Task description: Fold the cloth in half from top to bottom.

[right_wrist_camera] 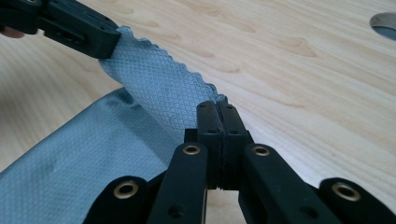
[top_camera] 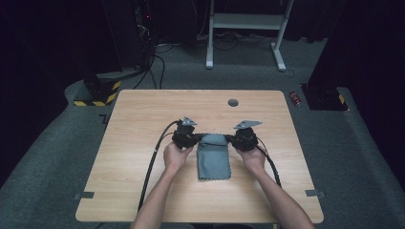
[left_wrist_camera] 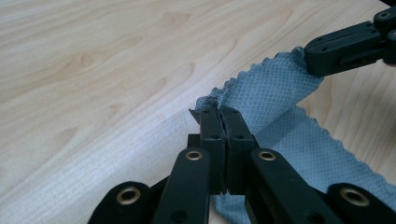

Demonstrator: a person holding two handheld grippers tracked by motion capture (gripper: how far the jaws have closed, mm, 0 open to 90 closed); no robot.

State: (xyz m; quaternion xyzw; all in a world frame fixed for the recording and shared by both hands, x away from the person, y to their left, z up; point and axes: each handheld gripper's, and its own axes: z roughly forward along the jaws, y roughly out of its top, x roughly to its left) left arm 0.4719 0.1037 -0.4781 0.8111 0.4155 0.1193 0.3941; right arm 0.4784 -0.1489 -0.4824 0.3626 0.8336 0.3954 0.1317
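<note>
Setting: wooden table (top_camera: 143, 143) on grey carpet, dark room; white desk frame (top_camera: 246, 28) at back, yellow-black striped base (top_camera: 98, 93) off far-left corner.
Table detail: round grommet hole (top_camera: 233, 102) near far edge, centre-right.
Cloth: grey cloth (top_camera: 214, 160) w/ scalloped edges, mid-table btwn both hands; near part lies flat, far edge lifted off wood & curled up.
Left gripper (left_wrist_camera: 223, 119): jaws clamped tight on cloth's far-left corner; fabric pokes out just past tips.
Right gripper (right_wrist_camera: 217, 112): jaws pressed together on far-right corner of same cloth.
Btwn grippers: raised edge spans corner to corner, slight sag.
Hands: person's left hand (top_camera: 176, 155) & right hand (top_camera: 253, 157) grip the tools, cables trailing back along forearms.
</note>
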